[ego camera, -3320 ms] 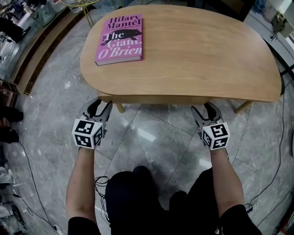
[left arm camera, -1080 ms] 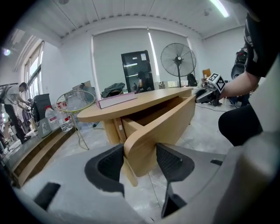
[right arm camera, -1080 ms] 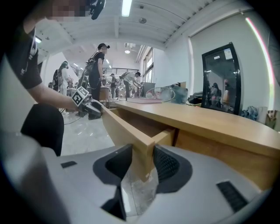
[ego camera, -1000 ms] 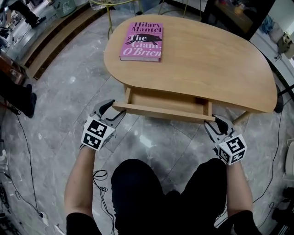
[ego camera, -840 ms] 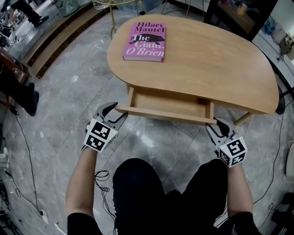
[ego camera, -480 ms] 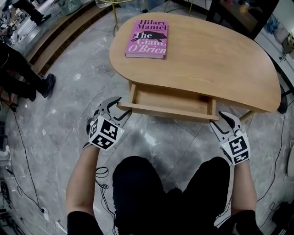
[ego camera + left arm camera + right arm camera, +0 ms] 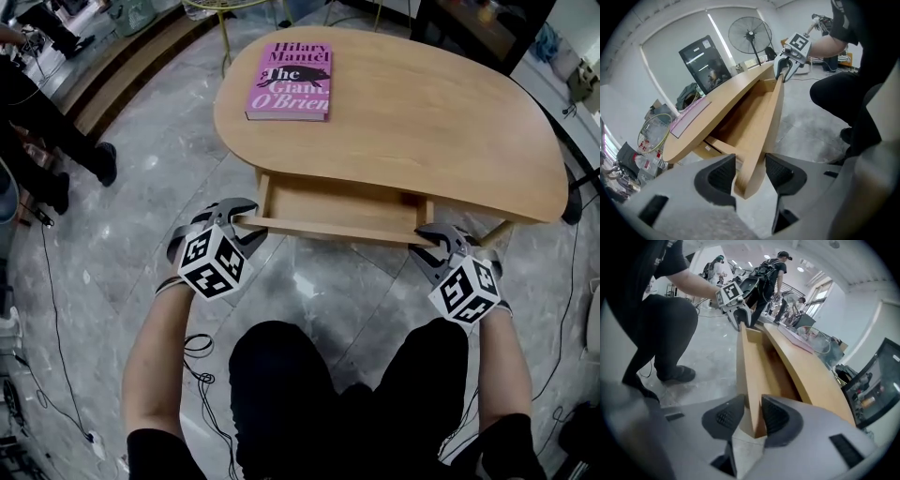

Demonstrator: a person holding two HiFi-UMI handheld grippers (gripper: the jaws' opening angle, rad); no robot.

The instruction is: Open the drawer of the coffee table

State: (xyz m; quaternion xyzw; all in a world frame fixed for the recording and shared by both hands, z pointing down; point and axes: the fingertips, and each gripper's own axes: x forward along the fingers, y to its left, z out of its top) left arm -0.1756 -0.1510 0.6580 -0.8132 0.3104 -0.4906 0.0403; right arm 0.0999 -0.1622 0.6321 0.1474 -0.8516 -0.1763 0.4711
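The drawer (image 7: 337, 202), a shallow light-wood tray, stands pulled out from under the table (image 7: 422, 112) at the centre of the head view, its bare bottom showing. The left gripper (image 7: 240, 217) has the left corner of the thin front board between its jaws, which are closing, the pads just beside the wood. The right gripper (image 7: 433, 240) is closing on the right corner, pads pressed to both faces. The table is a smooth, rounded wooden oval. A pink book (image 7: 289, 81) lies flat at its upper left. Grey marbled tile covers the floor (image 7: 141, 206).
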